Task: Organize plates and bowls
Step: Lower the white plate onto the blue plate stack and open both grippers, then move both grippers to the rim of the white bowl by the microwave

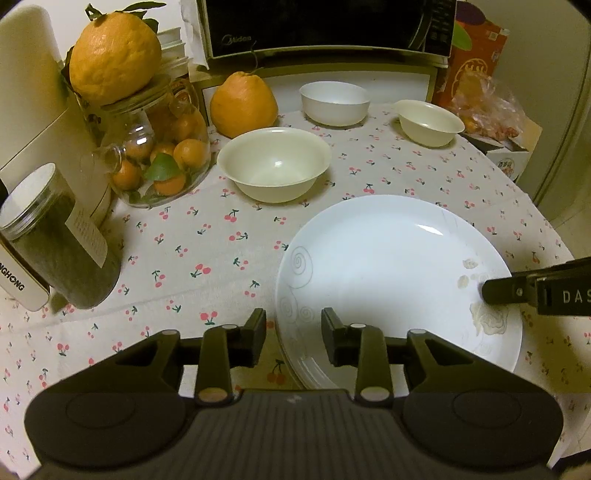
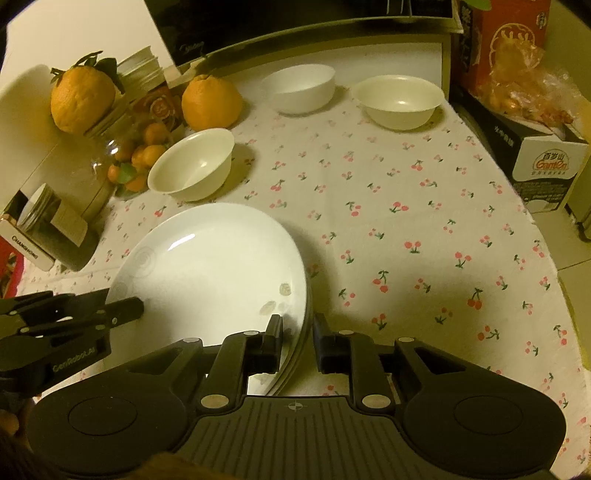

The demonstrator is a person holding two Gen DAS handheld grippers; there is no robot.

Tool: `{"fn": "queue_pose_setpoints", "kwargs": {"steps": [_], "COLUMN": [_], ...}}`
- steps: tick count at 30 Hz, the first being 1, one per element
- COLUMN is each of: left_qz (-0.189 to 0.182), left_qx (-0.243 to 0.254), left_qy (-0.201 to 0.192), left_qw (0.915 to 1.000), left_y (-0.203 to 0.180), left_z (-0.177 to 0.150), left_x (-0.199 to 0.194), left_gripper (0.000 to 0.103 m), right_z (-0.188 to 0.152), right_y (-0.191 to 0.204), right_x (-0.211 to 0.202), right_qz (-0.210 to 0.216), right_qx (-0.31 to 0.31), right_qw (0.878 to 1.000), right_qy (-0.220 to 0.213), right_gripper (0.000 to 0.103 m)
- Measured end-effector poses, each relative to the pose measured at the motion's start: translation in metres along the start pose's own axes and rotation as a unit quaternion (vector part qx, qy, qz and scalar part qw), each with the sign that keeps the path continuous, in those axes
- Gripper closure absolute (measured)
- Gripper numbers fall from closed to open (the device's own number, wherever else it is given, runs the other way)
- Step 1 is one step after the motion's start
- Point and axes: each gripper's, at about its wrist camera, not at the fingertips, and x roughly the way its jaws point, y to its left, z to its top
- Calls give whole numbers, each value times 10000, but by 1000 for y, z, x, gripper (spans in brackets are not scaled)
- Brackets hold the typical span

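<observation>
Cherry-print tablecloth (image 1: 207, 236), pomelo (image 1: 243, 105), fruit jar (image 1: 159, 155) — microwave (image 1: 328, 29)

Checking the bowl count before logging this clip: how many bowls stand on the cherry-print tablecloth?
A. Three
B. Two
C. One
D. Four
A: the near cream bowl, the far white bowl and the far-right cream bowl each stand apart on the tablecloth, beyond the stack of white plates.

The lower plates (image 2: 300, 343) show only as rim edges; the microwave (image 1: 328, 27) is cut off above.
</observation>
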Motion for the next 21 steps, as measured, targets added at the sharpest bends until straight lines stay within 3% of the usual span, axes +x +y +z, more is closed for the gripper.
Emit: {"fn": "queue_pose_setpoints", "kwargs": {"steps": [7, 12, 21], "left_qz": [-76, -115, -181], "left_qx": [-76, -125, -380], "left_qy": [-30, -57, -82], "left_qw": [9999, 9998, 9991], "left_y": [1, 2, 8], "left_z": [2, 4, 8], "left_x": [-1, -2, -7], "left_gripper": [51, 38, 8], "right_z": [3, 4, 14], "right_y": [-3, -3, -11], "right_x": [-3, -6, -16], "right_qz": [161, 236, 378], "right_qx": [133, 131, 266], "right_qw": [9998, 9996, 9987], "right_qy": [33, -9, -214], "right_gripper": [74, 51, 26]}}
